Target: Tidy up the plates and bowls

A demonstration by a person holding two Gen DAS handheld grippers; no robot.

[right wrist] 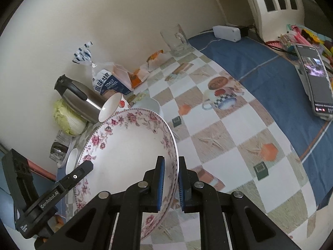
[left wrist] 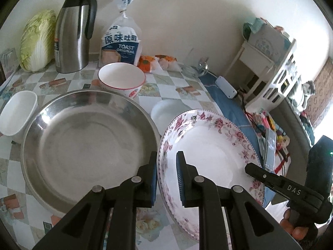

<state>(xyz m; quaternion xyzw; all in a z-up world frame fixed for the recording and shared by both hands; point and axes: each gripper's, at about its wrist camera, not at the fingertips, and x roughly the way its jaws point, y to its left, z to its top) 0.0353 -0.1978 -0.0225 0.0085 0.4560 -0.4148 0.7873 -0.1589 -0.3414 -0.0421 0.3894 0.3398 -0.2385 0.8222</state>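
Left wrist view is showing the left gripper (left wrist: 166, 175) clamping the near-left rim of the floral plate (left wrist: 208, 145); the right gripper (left wrist: 249, 167) is pinching the opposite rim. Right wrist view is confirming this: right gripper (right wrist: 171, 179) is closing its pads on the floral plate (right wrist: 129, 145) edge, with the left gripper (right wrist: 88, 164) biting the far side. Plate is tilting and appears to be hanging above the checked tablecloth (right wrist: 229, 125), just beside the steel basin (left wrist: 87, 141).

Progress, as judged: early. Nothing is looking stacked yet; the red-rimmed bowl (left wrist: 121, 79), small white bowl (left wrist: 17, 112) and white dish (left wrist: 166, 112) are sitting separately.

Only the left view is giving the steel basin. Only the right view is giving the phone (right wrist: 316, 81) screen and glass mug (right wrist: 177, 39) clearly
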